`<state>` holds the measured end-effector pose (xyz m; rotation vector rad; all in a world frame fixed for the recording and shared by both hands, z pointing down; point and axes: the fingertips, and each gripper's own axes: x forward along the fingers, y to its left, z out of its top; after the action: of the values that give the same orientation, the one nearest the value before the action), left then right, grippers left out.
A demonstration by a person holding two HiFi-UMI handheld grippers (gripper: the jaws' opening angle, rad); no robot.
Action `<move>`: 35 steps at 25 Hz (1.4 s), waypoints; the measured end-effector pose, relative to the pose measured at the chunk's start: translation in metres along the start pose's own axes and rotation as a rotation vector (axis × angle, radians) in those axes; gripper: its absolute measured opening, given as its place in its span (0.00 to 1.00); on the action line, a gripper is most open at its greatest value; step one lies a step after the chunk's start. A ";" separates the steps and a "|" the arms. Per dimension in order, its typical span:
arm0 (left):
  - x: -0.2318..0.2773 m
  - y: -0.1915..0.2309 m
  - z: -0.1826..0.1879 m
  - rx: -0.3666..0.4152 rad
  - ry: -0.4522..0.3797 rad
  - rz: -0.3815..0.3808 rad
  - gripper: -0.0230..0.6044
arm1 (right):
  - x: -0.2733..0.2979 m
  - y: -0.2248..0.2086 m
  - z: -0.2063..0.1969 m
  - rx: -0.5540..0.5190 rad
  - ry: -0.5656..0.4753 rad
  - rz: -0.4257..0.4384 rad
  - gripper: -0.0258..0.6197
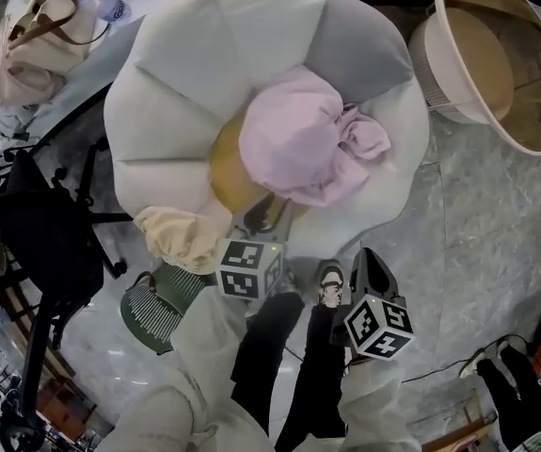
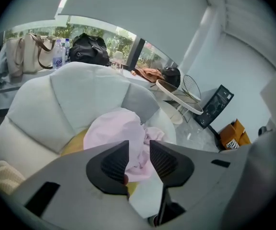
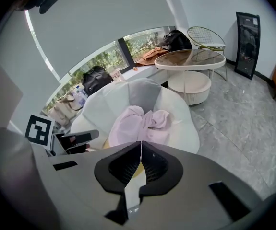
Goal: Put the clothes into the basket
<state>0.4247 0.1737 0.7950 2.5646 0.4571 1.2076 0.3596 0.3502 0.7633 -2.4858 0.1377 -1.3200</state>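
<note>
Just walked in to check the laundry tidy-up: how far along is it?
Done: nothing; pink garment, yellow garment and cream garment all lie on the chair. In hand: nothing; left gripper open toward the pink one, right gripper shut, empty. Left: all three.

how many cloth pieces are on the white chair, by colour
pink cloth: 1
yellow cloth, partly under the pink one: 1
cream cloth, at the chair's edge: 1
total: 3
</note>
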 end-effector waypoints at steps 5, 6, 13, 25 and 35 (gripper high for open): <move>0.029 0.015 0.001 0.012 -0.018 0.010 0.30 | 0.015 -0.015 -0.002 0.018 -0.029 -0.005 0.08; 0.035 0.018 -0.001 0.015 -0.021 0.015 0.32 | 0.019 -0.018 -0.003 0.022 -0.038 -0.004 0.08; 0.087 0.035 -0.025 -0.010 -0.046 0.052 0.39 | 0.072 -0.051 -0.017 0.070 -0.077 0.026 0.08; 0.166 0.075 -0.047 -0.067 -0.059 0.148 0.43 | 0.127 -0.082 -0.033 0.044 -0.107 0.051 0.08; 0.187 0.082 -0.051 -0.036 -0.039 0.207 0.41 | 0.137 -0.104 -0.030 0.014 -0.135 0.063 0.08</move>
<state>0.5114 0.1773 0.9873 2.6511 0.1620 1.2163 0.4063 0.4092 0.9205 -2.5275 0.1724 -1.1208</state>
